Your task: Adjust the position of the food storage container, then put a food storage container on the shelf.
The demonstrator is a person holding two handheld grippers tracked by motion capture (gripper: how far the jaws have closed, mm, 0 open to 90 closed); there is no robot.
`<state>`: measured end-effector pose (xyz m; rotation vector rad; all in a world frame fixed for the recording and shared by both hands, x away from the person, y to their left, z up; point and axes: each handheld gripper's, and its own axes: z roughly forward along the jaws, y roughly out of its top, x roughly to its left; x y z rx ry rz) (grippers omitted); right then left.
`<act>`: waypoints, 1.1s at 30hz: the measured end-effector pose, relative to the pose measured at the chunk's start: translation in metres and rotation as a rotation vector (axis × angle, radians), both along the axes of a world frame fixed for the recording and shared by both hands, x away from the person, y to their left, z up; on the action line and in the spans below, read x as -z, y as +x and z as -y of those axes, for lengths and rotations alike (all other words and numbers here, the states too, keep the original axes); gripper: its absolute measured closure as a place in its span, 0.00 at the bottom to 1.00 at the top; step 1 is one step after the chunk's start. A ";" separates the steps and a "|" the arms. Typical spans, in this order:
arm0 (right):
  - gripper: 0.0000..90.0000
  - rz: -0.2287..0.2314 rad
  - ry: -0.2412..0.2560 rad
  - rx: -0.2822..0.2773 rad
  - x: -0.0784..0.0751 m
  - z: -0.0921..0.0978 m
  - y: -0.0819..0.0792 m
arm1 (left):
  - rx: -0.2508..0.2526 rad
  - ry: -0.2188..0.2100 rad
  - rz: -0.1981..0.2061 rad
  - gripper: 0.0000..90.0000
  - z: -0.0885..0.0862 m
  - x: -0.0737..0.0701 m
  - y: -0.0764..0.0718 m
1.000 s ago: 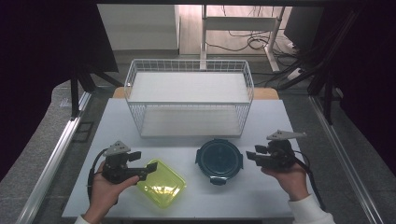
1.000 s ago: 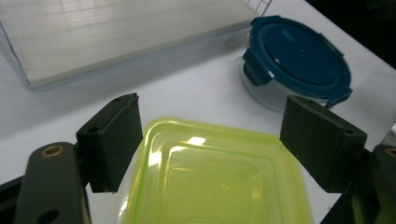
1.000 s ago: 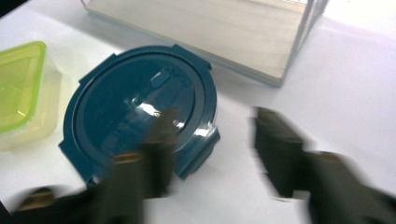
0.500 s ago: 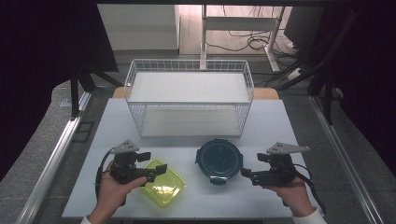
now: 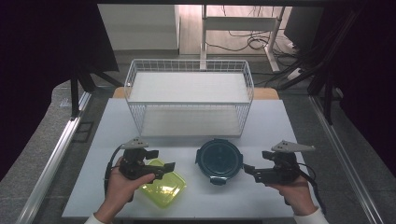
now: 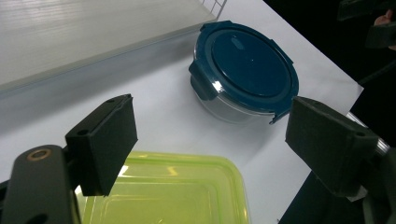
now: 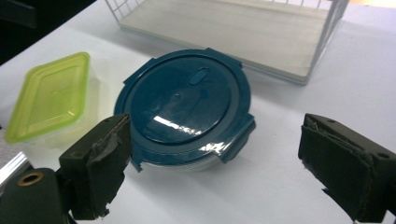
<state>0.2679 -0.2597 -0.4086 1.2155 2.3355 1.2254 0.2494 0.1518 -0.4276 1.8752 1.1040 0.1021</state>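
Left tool hangs over the near-left tabletop with jaws spread wide and nothing between them, above the far edge of the green rectangular container. That container sits at about 7 o'clock on the tabletop, lid on, flat; its long axis runs from 10 o'clock to 4 o'clock in the high view. The round blue-lidded container stands upright at about 6 o'clock, just beside the green one and apart from it, lid latches closed, one latch tab pointing to 6 o'clock. Right tool is held at 4 o'clock, jaws wide and empty, aimed toward the round container and near it. The white wire basket stands at 12 o'clock.
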 end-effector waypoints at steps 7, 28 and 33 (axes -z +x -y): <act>0.11 -0.020 0.029 -0.006 0.002 -0.002 0.001 | 0.017 -0.035 -0.017 0.16 0.009 -0.005 0.013; 0.10 -0.189 0.117 0.023 0.036 -0.004 0.039 | 0.084 -0.104 -0.205 0.07 0.059 0.013 0.072; 0.09 -0.226 0.128 0.036 0.045 -0.006 0.044 | 0.088 -0.116 -0.255 0.08 0.068 0.025 0.085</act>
